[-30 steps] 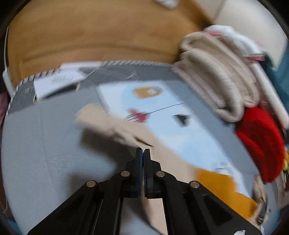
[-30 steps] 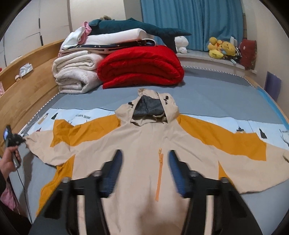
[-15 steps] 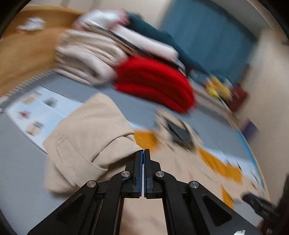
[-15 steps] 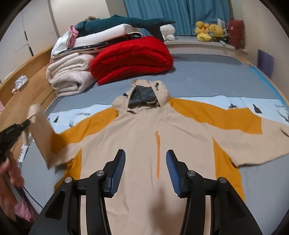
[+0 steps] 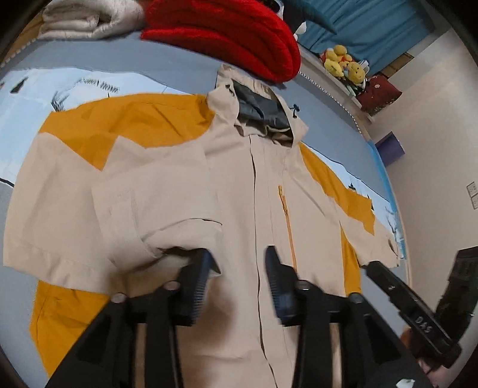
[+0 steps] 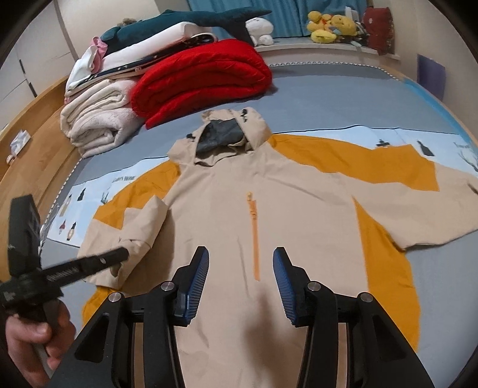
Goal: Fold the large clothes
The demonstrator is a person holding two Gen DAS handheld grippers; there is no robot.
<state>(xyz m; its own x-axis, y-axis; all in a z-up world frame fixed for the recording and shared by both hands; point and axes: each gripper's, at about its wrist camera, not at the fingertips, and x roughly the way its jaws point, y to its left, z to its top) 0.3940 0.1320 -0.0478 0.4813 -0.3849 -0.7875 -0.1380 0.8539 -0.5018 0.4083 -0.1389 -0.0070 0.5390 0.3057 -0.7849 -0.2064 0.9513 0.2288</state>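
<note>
a bedroom: blue curtain point(image 6: 236, 6) at the top of the right view, wooden bed frame point(image 6: 35, 131) at the left edge. the bed point(image 6: 328, 98), in a grey sheet with a pale blue printed band, fills most of both views. the jacket point(image 6: 239, 232), beige with orange panels, lies face up across the middle, hood point(image 6: 227, 134) toward the top of the frame. its sleeve at the right of the frame is spread flat; the sleeve point(image 6: 131, 232) at the left is folded in over the body. a red quilt point(image 6: 203, 80) and a stack of blankets point(image 6: 98, 125) sit at upper left, plush toys point(image 6: 331, 27) at upper right. the right gripper point(image 6: 239, 280) hovers over the chest, jaws wide and empty. the left gripper point(image 5: 236, 280) is also wide open, just above the folded sleeve's cuff point(image 5: 167, 235), not touching it as far as can be seen.
</note>
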